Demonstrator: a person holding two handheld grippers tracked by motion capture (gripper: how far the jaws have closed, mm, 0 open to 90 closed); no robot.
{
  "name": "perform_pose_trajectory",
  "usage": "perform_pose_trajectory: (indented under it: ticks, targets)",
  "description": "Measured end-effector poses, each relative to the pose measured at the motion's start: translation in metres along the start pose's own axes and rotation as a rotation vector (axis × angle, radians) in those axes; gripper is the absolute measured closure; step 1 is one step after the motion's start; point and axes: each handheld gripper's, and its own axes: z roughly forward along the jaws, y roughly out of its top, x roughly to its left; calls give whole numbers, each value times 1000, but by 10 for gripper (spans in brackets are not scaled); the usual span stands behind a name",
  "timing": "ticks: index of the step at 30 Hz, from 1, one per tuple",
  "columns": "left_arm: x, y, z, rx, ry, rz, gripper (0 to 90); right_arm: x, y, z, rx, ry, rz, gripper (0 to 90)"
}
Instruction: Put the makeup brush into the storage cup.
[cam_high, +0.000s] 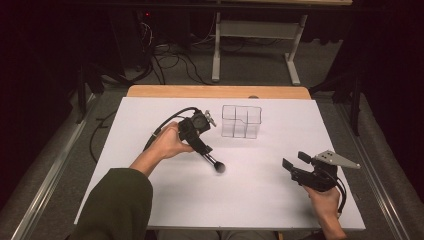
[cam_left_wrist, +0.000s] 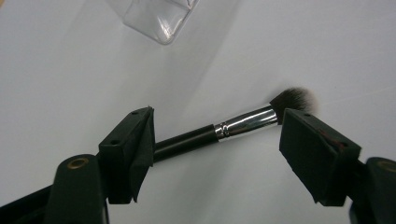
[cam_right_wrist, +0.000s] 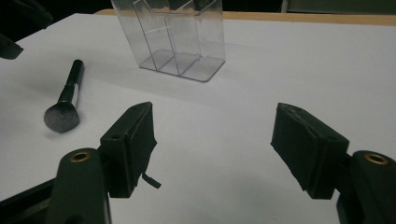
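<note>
A makeup brush (cam_high: 216, 165) with a black handle, silver ferrule and dark bristles lies on the white table sheet (cam_high: 260, 195). In the left gripper view the brush (cam_left_wrist: 233, 125) runs across between the two jaws, and its handle end passes behind the left jaw. My left gripper (cam_high: 204, 149) (cam_left_wrist: 218, 117) is open just above it, pads apart from the brush. My right gripper (cam_high: 295, 161) (cam_right_wrist: 215, 114) hovers open and holds nothing at the right of the table. From there the brush (cam_right_wrist: 65, 100) lies at the left.
A clear plastic organizer (cam_high: 241, 121) (cam_right_wrist: 173, 37) (cam_left_wrist: 161, 18) with several compartments stands upright behind the brush, toward the table's middle back. A wooden table edge (cam_high: 215, 91) runs along the far side. Cables and a metal stand are on the floor beyond.
</note>
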Motion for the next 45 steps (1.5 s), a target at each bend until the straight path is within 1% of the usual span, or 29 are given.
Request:
perform_pose_trajectory:
  ticks: [4, 8, 13, 15, 20, 26, 35, 39, 41, 45]
  targets:
    - [-2, 1, 6, 19, -5, 27, 258, 0, 0, 0, 1, 3, -1, 317]
    - [-3, 1, 13, 53, -10, 47, 255, 0, 0, 0, 2, 5, 4, 318]
    - [-3, 0, 20, 70, -14, 50, 253, 0, 0, 1, 3, 11, -4, 318]
    - [-3, 0, 23, 82, -20, 58, 251, 0, 0, 1, 5, 7, -3, 316]
    - [-3, -1, 34, 103, -37, 62, 246, 0, 0, 1, 3, 7, 1, 316]
    - [-4, -1, 43, 120, -45, 88, 244, 0, 0, 2, 5, 8, -7, 315]
    - [-4, -2, 50, 143, -57, 102, 240, 1, -1, 2, 9, 8, -6, 315]
    - [-5, -2, 55, 160, -57, 120, 242, 1, 0, 2, 9, 6, -9, 315]
    - [-5, -2, 56, 167, -59, 128, 242, 0, -1, 2, 9, 4, -1, 315]
    - [-5, -2, 59, 176, -62, 138, 242, 0, -1, 2, 12, 6, 0, 315]
